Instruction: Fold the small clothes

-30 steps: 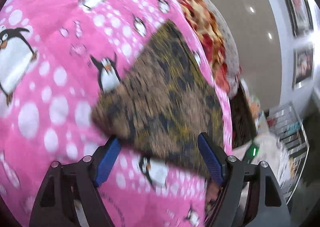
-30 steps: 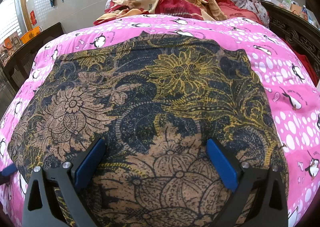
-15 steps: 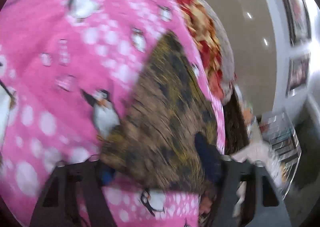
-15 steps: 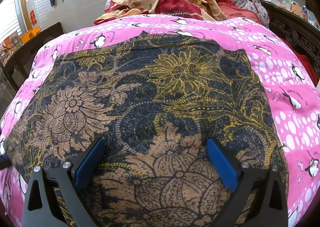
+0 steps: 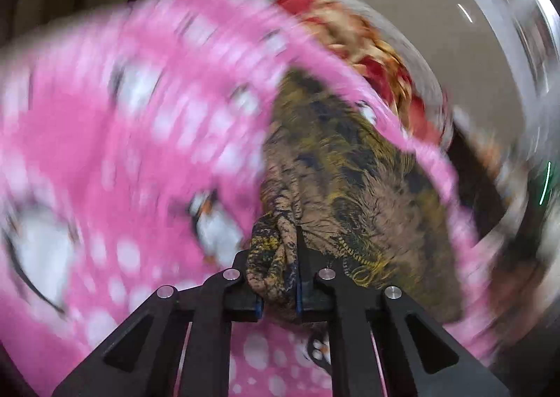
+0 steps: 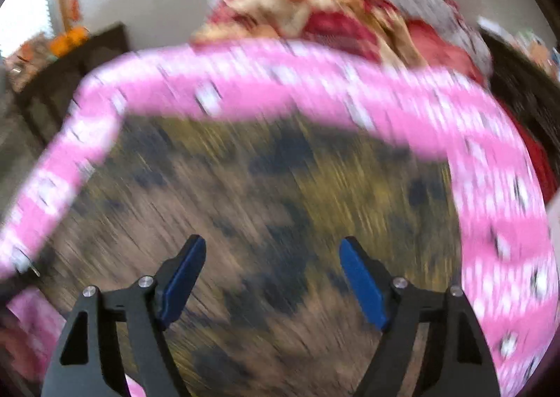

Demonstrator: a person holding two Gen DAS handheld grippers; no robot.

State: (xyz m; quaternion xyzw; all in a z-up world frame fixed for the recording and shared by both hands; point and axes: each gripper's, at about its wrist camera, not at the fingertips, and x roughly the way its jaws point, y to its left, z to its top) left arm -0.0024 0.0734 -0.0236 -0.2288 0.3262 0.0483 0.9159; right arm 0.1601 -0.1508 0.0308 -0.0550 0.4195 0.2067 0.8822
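Now the left gripper is clenched on a bunched corner of the brown flowered cloth, which lies spread on the pink penguin blanket. Over the same cloth, the right gripper hangs with its jaws apart, grasping nothing. A heap of red bedding sits beyond the cloth.
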